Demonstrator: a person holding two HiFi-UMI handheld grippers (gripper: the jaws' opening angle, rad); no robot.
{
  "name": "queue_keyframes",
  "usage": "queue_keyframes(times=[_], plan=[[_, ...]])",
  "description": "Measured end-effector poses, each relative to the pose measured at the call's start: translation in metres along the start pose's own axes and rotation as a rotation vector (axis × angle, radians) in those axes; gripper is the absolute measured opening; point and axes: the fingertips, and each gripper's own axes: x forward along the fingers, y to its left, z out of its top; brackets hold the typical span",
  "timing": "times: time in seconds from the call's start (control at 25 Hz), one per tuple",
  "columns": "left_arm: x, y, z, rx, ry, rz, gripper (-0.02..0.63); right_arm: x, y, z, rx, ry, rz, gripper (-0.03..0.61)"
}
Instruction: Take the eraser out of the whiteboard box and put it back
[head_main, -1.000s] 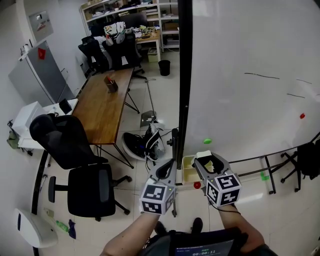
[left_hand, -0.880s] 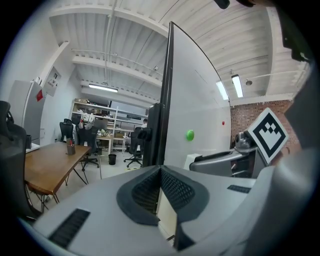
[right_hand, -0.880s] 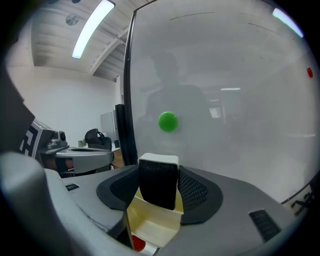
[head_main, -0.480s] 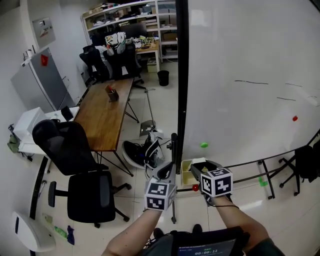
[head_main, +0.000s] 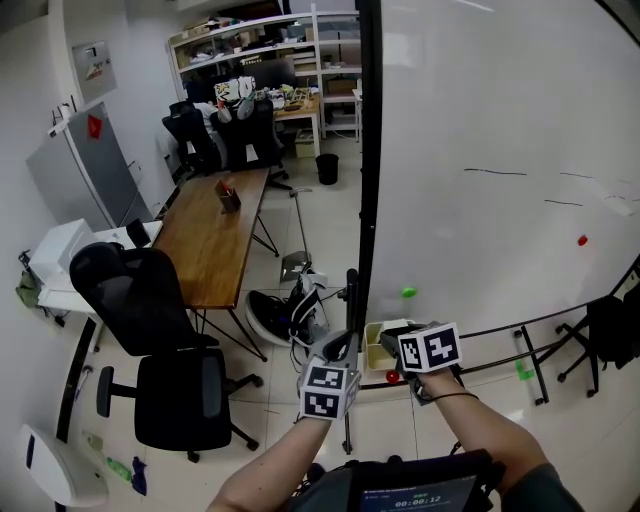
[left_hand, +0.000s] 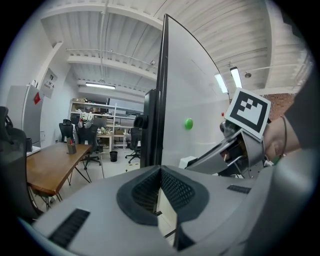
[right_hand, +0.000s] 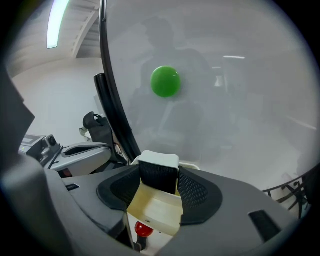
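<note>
The eraser (right_hand: 159, 171), white-backed with dark felt, sits between the pads of my right gripper (right_hand: 159, 176), which is shut on it. It hangs just over the open cream whiteboard box (right_hand: 156, 212), tilted down toward it; I cannot tell whether it touches the box. In the head view the right gripper (head_main: 394, 338) points at the box (head_main: 374, 352) fixed at the whiteboard's lower left corner. My left gripper (head_main: 340, 346) hovers just left of the box, its jaws shut on nothing (left_hand: 160, 170).
The whiteboard (head_main: 500, 150) fills the right side, with a green magnet (head_main: 408, 292) above the box and a red magnet (head_main: 582, 240) further right. A red knob (right_hand: 143, 229) sits under the box. A wooden table (head_main: 210, 235) and black office chairs (head_main: 150, 300) stand to the left.
My right gripper has tipped downward and sunk toward the box with the eraser still in it. The left gripper has stayed put.
</note>
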Motion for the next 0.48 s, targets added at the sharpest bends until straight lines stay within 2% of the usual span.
queue_keyframes(times=[0.12, 0.48], plan=[[-0.0029, 0.0018, -0.0045, -0.018, 0.013, 0.007, 0.031, 0.0026, 0.0006, -0.0054, -0.006, 0.032, -0.006, 0.261], [-0.0047, 0.0014, -0.0030, -0.005, 0.015, -0.002, 0.031, 0.0082, 0.0014, -0.0084, 0.003, 0.098, -0.006, 0.261]])
